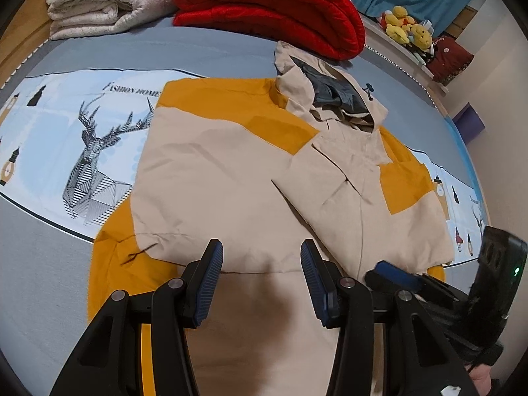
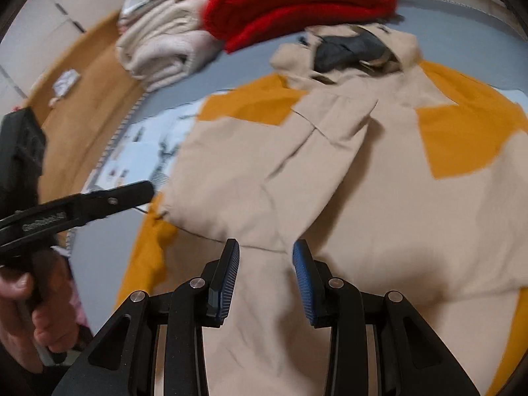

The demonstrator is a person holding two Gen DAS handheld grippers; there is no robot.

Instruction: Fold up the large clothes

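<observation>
Two folded blankets, red [image 1: 270, 10] and cream [image 1: 105, 0], sit behind my beige-and-mustard jacket [image 1: 231, 171] spread on the grey bed [image 1: 46, 264]. My left gripper [image 1: 260, 257] and right gripper [image 2: 265, 257] hover above its hem, jaws apart, holding nothing.

Beige-and-mustard jacket [image 1: 231, 171] with grey-lined hood [image 1: 333, 90], deer-print bedsheet [image 1: 82, 151], red blanket [image 1: 274, 6]

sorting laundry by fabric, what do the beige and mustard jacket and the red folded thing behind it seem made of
Beige and mustard hooded jacket: looks like smooth matte woven cloth, perhaps cotton or a blend; it holds crisp creases, with no sheen. Red folded blanket: seems soft and thick, quilted or knitted; its folds are puffy and rounded with a textured surface.
</observation>
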